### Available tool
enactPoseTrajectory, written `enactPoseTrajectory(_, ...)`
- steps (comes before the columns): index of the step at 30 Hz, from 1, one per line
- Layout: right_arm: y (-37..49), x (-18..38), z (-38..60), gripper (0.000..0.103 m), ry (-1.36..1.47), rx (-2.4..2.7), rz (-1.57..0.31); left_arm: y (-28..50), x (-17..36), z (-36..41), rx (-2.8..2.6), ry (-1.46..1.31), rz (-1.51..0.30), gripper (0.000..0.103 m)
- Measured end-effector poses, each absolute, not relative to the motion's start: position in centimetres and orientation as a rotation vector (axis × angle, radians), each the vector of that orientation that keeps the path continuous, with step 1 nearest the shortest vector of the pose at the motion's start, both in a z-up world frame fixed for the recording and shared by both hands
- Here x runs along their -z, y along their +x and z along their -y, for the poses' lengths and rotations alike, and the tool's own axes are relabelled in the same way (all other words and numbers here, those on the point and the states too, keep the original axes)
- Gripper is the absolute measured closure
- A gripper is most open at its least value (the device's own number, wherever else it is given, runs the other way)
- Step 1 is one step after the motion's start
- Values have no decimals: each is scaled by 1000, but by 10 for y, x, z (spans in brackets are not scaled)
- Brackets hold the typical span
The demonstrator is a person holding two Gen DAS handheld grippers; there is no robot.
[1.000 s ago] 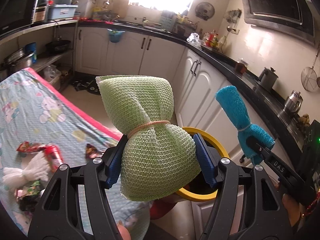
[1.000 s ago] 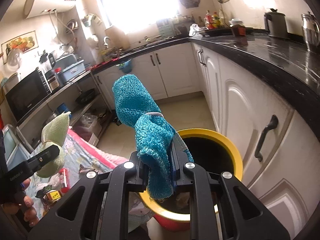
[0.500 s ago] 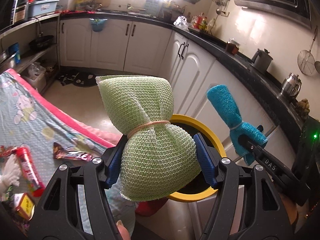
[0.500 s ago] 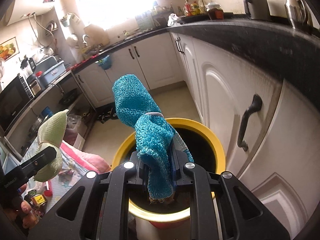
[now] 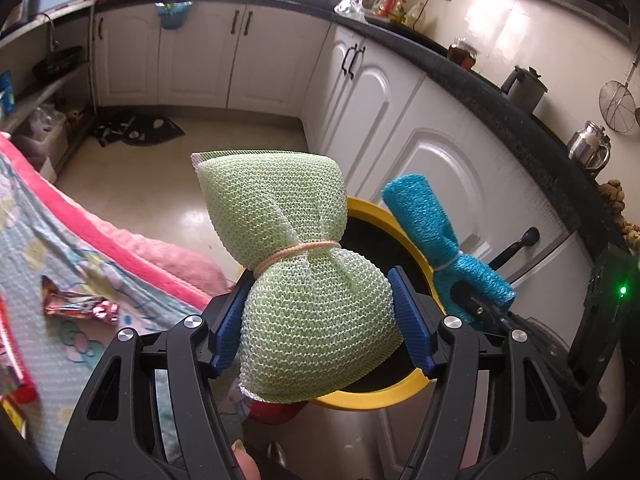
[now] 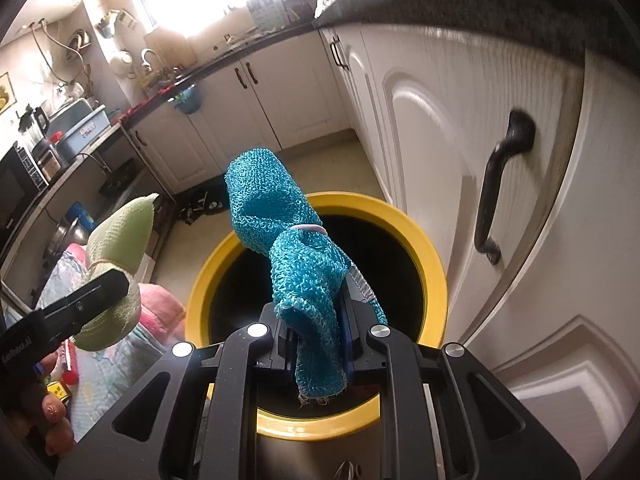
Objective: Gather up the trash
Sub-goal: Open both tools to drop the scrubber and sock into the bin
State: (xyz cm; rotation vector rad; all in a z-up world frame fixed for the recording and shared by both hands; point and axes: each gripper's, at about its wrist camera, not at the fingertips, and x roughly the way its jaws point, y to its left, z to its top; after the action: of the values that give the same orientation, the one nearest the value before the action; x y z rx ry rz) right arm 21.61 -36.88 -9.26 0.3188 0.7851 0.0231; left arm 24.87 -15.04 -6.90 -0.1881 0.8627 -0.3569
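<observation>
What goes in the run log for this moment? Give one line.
left tool: shut on green mesh scrubber | right tool: shut on blue mesh scrubber | both above yellow-rimmed bin | nothing dropped yet

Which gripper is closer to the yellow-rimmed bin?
Right. The right gripper, holding the blue mesh pouch, hangs over the bin; the left gripper, with the green pouch, is beside its rim.

Bin (image 6: 434,280) mouth lay open below both tools; white cabinet (image 6: 460,168) and its black handle (image 6: 496,200) crowded the right, pink-edged bed (image 5: 132,256) the left.
</observation>
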Motion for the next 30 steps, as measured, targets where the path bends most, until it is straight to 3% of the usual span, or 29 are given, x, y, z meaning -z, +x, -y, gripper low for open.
enactPoseTrajectory(3,219,102,368,80,326,-36,-803,256,75,156,392,-209,-887,43)
enactPoseTrajectory(4,221,105,367,69,326,-33,-815,257,77,158,408,-216,-895,41)
enactPoseTrajectory(6,219,109,370,59,340,-8,-814,259,78,160,419,-219,-897,39)
enactPoseTrajectory(23,212,96,373,45,338,16,-769,244,69,127,324,-242,-842,13)
enactPoseTrajectory(30,205,81,371,37,325,10,-722,228,46,108,280,-244,-778,11)
